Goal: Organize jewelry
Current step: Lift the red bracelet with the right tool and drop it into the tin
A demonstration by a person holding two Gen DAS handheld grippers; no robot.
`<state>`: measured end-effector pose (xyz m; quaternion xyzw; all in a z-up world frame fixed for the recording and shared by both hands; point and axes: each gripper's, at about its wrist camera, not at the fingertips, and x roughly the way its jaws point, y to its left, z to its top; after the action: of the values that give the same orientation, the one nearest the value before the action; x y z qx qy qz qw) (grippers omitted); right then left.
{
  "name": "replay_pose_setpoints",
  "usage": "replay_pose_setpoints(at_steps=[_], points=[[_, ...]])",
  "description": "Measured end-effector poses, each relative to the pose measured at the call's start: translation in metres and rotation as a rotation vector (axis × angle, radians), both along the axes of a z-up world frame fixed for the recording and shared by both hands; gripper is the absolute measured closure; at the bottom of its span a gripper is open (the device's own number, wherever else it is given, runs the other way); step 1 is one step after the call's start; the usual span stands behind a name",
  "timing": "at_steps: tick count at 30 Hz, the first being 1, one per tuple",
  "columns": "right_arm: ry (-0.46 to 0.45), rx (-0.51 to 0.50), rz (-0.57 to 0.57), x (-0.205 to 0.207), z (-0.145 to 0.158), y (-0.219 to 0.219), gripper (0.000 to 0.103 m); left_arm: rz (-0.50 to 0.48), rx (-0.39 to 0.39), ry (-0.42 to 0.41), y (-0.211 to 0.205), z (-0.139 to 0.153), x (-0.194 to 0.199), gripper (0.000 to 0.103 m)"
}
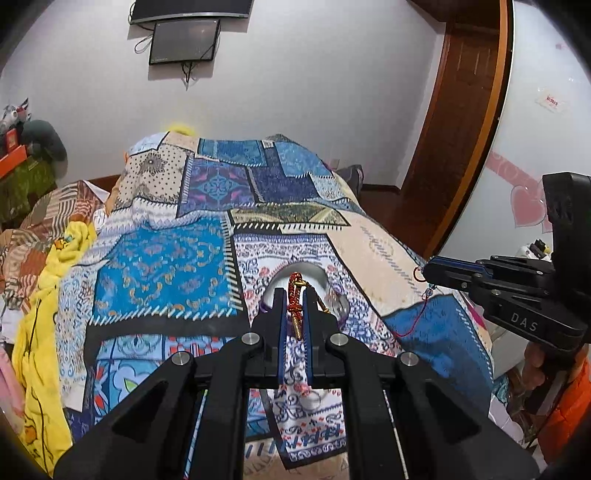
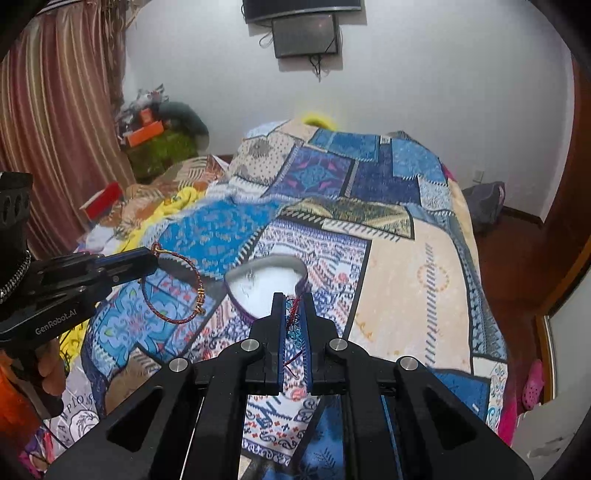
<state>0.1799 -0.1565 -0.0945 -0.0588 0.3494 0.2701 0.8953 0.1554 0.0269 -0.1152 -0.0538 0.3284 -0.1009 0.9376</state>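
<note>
My left gripper point(image 1: 295, 295) is shut on a red braided bracelet point(image 1: 294, 301) with gold beads; in the right wrist view the bracelet point(image 2: 173, 288) hangs as a loop from the left gripper point(image 2: 153, 258). My right gripper point(image 2: 294, 301) is shut on a thin red string bracelet point(image 2: 293, 314); in the left wrist view the string point(image 1: 415, 321) dangles from the right gripper point(image 1: 424, 271). A heart-shaped jewelry box point(image 2: 266, 284) with white lining and a purple rim lies open on the bedspread just ahead of both grippers; it also shows in the left wrist view point(image 1: 314, 275).
The patchwork bedspread point(image 2: 406, 258) covers a bed. Yellow cloth point(image 1: 48, 314) and other bedding lie at the left. A wooden door point(image 1: 443, 147) stands at the right. A screen point(image 2: 306, 33) hangs on the far wall.
</note>
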Motion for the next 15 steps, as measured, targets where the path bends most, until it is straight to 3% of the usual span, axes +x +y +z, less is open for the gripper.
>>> replay_pose_setpoints(at_steps=[15], points=[[-0.075, 0.056, 0.024, 0.028, 0.025, 0.019, 0.096, -0.002, 0.001, -0.006, 0.001, -0.004, 0.04, 0.097]])
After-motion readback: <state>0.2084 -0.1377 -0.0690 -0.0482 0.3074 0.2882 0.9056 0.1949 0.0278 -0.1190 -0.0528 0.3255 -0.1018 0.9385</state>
